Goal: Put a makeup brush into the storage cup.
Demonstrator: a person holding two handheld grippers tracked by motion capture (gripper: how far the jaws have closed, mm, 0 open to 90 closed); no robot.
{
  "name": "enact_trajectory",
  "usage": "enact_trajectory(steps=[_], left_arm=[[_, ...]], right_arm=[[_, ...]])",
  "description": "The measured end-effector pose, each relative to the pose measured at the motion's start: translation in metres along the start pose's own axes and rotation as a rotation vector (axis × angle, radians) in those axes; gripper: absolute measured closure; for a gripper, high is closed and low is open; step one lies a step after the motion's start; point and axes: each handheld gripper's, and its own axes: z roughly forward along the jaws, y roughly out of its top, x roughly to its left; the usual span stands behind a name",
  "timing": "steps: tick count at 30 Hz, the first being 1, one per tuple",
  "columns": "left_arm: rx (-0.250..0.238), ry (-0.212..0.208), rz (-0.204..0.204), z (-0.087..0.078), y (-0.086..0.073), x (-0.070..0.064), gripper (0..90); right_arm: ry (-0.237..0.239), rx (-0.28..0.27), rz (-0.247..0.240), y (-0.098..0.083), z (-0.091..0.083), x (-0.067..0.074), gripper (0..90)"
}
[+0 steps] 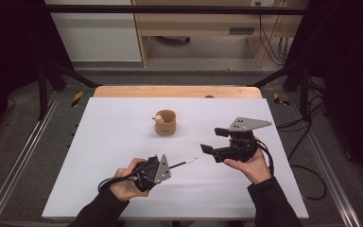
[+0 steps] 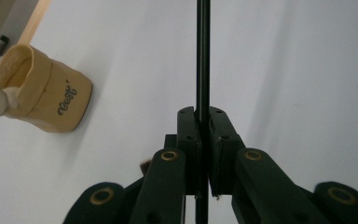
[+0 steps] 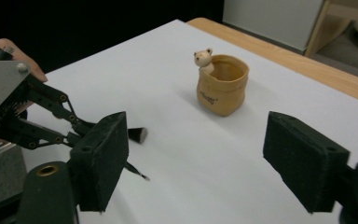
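Note:
My left gripper (image 1: 169, 168) lies low over the white table near the front, shut on a thin black stick (image 1: 184, 163) that points right. In the left gripper view the jaws (image 2: 203, 114) pinch this stick (image 2: 203, 56), which runs straight ahead. My right gripper (image 1: 213, 139) is held above the table at the right, open, with its pads (image 3: 100, 158) wide apart and nothing between them. A tan cup (image 1: 165, 123) with a small bear figure (image 1: 159, 118) on its rim stands upright mid-table. The cup (image 3: 223, 86) shows ahead between the right jaws.
The white table top (image 1: 123, 142) ends in a wooden strip (image 1: 177, 91) at the far edge. Black frame posts (image 1: 42, 80) stand at the back corners, and cables (image 1: 307, 170) lie on the floor to the right.

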Motion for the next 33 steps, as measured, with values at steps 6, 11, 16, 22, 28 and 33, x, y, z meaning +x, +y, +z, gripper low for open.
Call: enact_trajectory(steps=[6,11,16,22,28,33], left_arm=[[-0.053,0.019,-0.135,-0.001,-0.006,0.004,84.7],[-0.092,0.039,-0.213,-0.003,-0.01,0.002,84.7],[-0.153,0.058,-0.295,-0.004,-0.01,0.0,84.7],[-0.185,0.071,-0.351,-0.003,-0.01,-0.001,84.7],[-0.202,0.089,-0.409,0.001,-0.01,-0.003,84.7],[-0.23,0.086,-0.457,0.004,-0.009,-0.005,84.7]], right_arm=[[-0.043,-0.054,0.05,-0.007,-0.005,-0.001,18.3],[-0.036,-0.096,0.101,-0.015,-0.007,0.0,17.8],[-0.03,-0.113,0.137,-0.024,-0.006,0.003,17.9],[-0.023,-0.143,0.173,-0.031,-0.003,0.005,18.8],[-0.003,-0.159,0.199,-0.038,0.004,0.009,20.6],[0.019,-0.17,0.221,-0.042,0.011,0.012,23.6]])
